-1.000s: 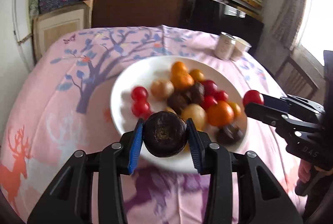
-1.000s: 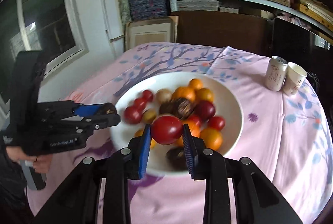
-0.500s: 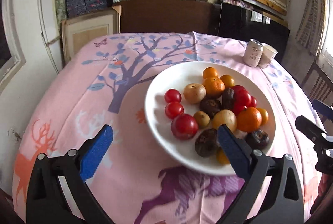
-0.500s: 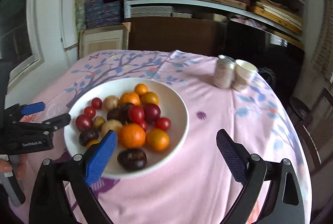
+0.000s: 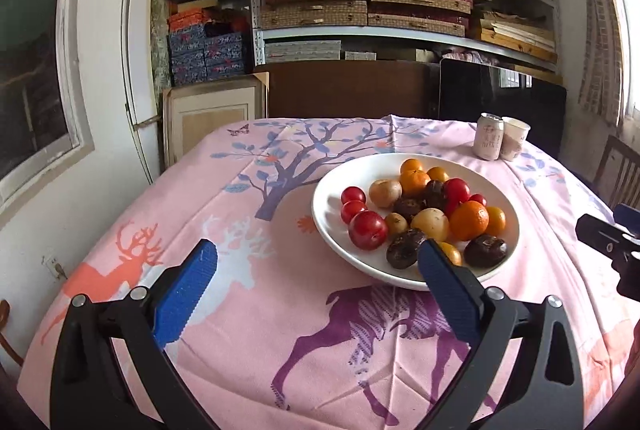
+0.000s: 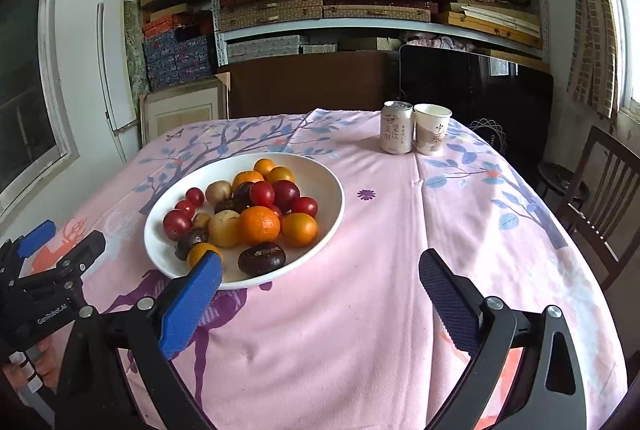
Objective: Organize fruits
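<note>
Fruits (image 6: 256, 214) heaped in white plate (image 5: 324, 218) on pink deer-print tablecloth (image 6: 380, 290). Left gripper (image 5: 316, 262) low before the plate, jaws spread wide, nothing between. Right gripper (image 6: 320, 270) beside the plate, jaws just opened, empty. "GenRobot.AI" legible on left gripper's body. Can (image 6: 396, 127), paper cup (image 6: 432, 129) carry Chinese characters.

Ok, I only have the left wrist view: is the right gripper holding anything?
Observer: No, the right gripper is open and empty; its jaws have just been opening.
Operator: What lies between its fingers?
Observer: Only pink tablecloth, right of the plate.
Operator: And my left gripper from there?
Observer: The left gripper, its jaws also just been opening, sits left of the plate, clear of its rim.
</note>
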`<state>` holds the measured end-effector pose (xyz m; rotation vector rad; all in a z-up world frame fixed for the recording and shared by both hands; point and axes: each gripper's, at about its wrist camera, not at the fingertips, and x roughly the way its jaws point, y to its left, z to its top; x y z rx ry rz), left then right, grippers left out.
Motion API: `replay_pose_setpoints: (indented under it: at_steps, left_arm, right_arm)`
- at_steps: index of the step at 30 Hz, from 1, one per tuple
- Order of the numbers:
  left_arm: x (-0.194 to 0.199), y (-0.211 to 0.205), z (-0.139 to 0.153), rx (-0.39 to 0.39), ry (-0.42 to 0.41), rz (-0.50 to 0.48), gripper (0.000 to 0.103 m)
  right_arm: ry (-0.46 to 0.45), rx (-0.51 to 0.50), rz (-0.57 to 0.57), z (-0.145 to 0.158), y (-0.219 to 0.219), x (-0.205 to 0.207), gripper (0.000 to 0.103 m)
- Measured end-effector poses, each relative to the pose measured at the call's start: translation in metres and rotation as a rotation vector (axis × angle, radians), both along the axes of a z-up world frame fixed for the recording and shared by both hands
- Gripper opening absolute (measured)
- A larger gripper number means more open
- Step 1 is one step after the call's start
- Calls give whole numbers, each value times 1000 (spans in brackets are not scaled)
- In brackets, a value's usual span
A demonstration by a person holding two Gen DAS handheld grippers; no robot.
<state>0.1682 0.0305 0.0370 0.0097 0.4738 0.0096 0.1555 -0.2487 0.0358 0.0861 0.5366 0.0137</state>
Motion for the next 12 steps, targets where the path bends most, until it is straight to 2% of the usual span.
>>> replay_pose_setpoints:
  at_steps: [2, 12]
  left_arm:
    - [-2, 2, 1, -34, 8, -27, 99]
    - [-4, -10, -5, 14, 18, -43, 99]
  right_arm:
    - [0, -9, -4, -2, 1, 0, 99]
    - [2, -53, 9, -7, 11, -3, 99]
